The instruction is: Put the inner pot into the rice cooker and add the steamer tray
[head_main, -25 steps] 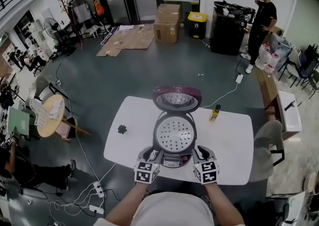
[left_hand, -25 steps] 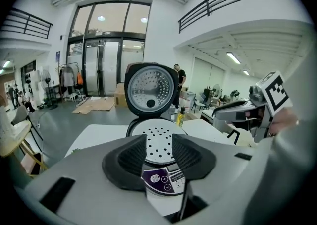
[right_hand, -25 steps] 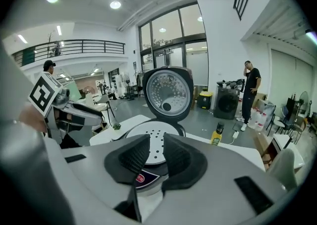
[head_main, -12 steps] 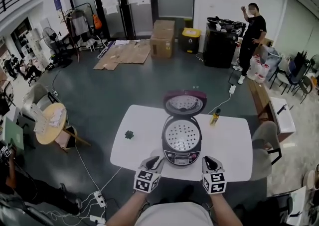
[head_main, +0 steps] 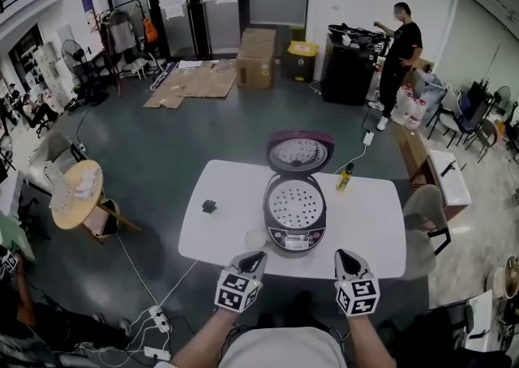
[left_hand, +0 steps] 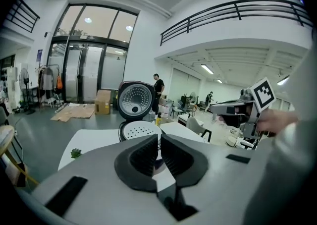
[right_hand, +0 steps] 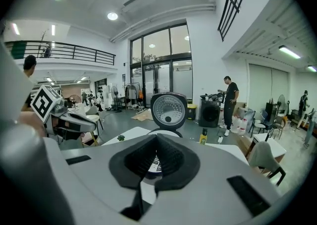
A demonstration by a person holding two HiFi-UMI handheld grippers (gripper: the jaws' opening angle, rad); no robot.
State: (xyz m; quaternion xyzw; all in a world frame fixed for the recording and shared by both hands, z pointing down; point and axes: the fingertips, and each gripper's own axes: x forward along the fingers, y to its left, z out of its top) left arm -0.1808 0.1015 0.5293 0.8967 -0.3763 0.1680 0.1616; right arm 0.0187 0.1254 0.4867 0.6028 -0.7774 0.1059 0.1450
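The purple rice cooker (head_main: pixel 295 216) stands on the white table (head_main: pixel 227 224) with its lid (head_main: pixel 299 153) up. A perforated white steamer tray (head_main: pixel 295 203) lies in its open top. Both grippers hang in front of the table's near edge, apart from the cooker. My left gripper (head_main: pixel 253 259) has just been closing; its jaws now meet with nothing between them. My right gripper (head_main: pixel 345 258) is shut and empty too. In the left gripper view the lid (left_hand: pixel 135 99) and tray (left_hand: pixel 139 130) show beyond the jaws of the left gripper (left_hand: pixel 159 137). The right gripper (right_hand: pixel 156 137) points at the lid (right_hand: pixel 169 110).
A yellow bottle (head_main: pixel 345 177) stands right of the cooker and a small dark green object (head_main: pixel 209 206) lies at the table's left. A grey chair (head_main: pixel 422 212) sits at the right end. A person (head_main: pixel 397 42) stands far back by a black cart; cables cross the floor.
Both grippers drew back from the cooker's sides to in front of the table's near edge, and their jaws closed. The tray stays in the cooker.
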